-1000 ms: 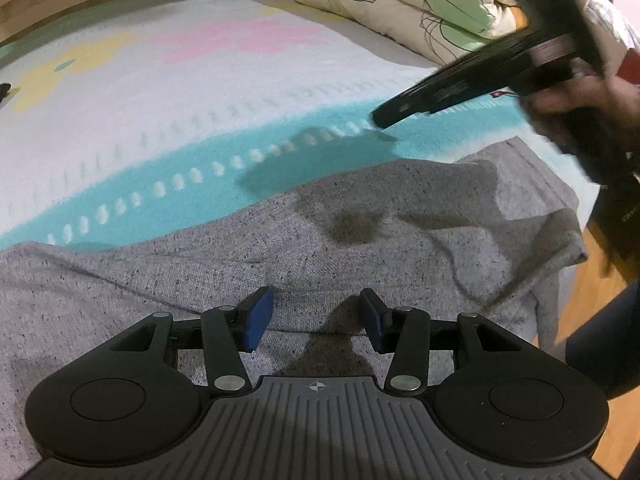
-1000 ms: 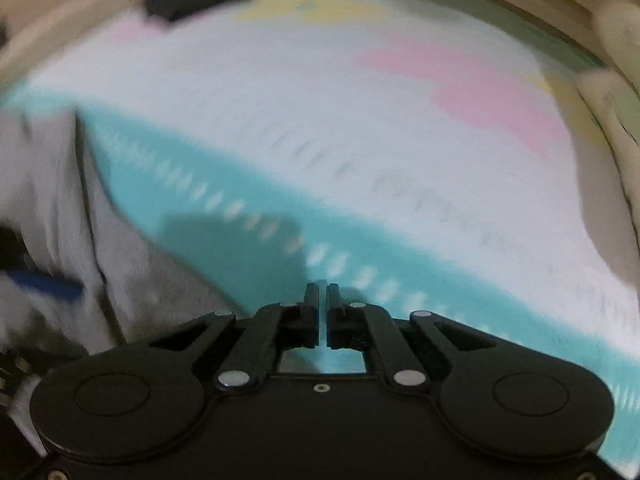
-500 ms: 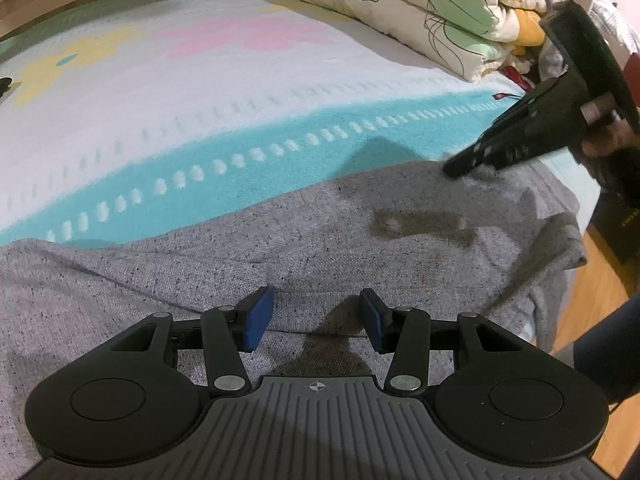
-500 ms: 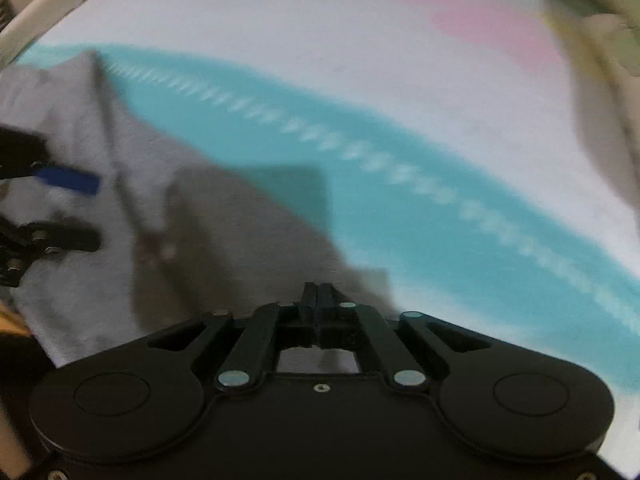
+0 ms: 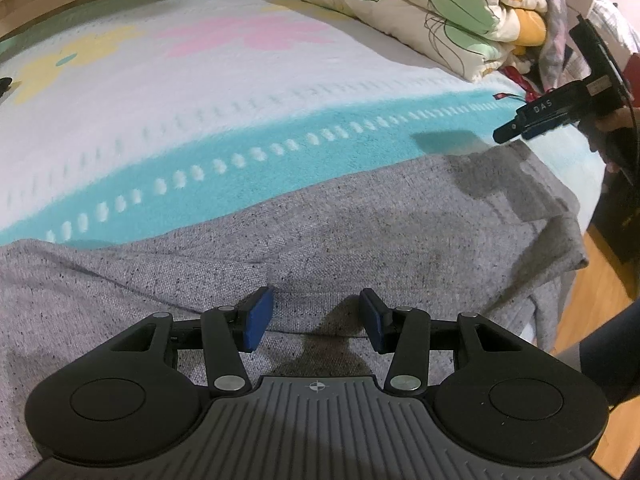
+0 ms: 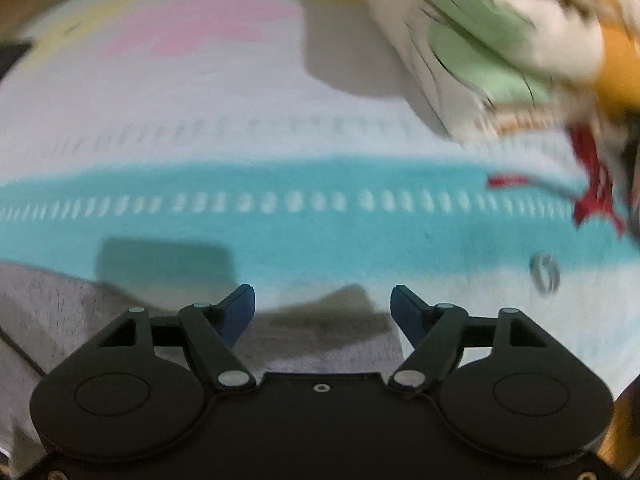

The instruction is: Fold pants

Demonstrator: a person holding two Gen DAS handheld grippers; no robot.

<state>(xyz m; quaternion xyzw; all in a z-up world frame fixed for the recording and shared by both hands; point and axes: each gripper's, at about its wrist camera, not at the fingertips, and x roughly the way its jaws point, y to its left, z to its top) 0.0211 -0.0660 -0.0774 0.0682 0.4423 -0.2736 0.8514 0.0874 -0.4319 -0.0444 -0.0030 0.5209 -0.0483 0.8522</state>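
While the grey pants (image 5: 280, 240) lie spread across the lower half of the left wrist view, reaching from the lower left edge to the right, where their end droops over the side of the bed, neither gripper holds any cloth.

Left of frame, left wrist view: fabric rumpled, one long crease running toward the centre. Above it the bedspread (image 5: 200, 92), white with a teal band.

Centre bottom: left gripper (image 5: 316, 316), blue pads well apart, low over the pants with a fold line just ahead of the tips. Whether the pads touch the cloth cannot be told.

Upper right: folded quilt (image 5: 432, 12) at the head of the bed. Below it, right edge of frame, the right gripper (image 5: 510, 134) near the far upper corner of the pants.

Right wrist view (blurred): right gripper (image 6: 322, 308) with fingers spread wide, nothing between them; a grey corner of the pants (image 6: 328, 340) lies at bottom centre under the fingers.

Handling, judged: soft speckled knit, light, limp, not slippery. It will sag and bunch if lifted at one point. Best taken at two places along the same edge, a corner or hem for the right gripper and the edge near the crease for the left, pinching all layers, then carried over together.
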